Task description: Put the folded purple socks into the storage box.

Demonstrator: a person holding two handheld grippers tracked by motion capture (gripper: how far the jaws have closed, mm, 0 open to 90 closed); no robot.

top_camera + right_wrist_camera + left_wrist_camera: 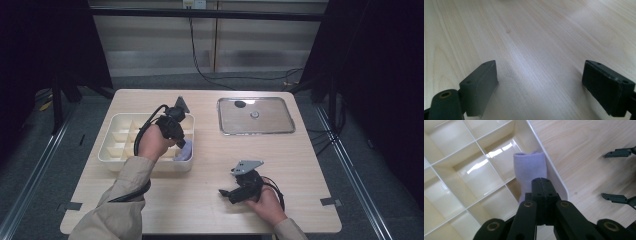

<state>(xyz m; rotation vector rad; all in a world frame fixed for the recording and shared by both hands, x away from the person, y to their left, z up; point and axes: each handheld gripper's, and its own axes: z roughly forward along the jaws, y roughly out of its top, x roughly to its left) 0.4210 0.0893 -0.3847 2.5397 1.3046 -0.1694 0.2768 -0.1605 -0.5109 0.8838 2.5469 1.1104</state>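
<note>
Lying just beyond the closed left tongs (541, 180); lilac cloth (530, 168) in the divided tray (461, 170).

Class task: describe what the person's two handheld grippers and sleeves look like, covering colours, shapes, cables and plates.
Both arms wear a khaki-beige sleeve. The left gripper and right gripper are black, each with two blocky flat-faced jaws on hinged links with brass-coloured pivot rings. A grey three-cornered plate sits on top of the right one; the left carries one too. A black cable loops from the left gripper.
</note>
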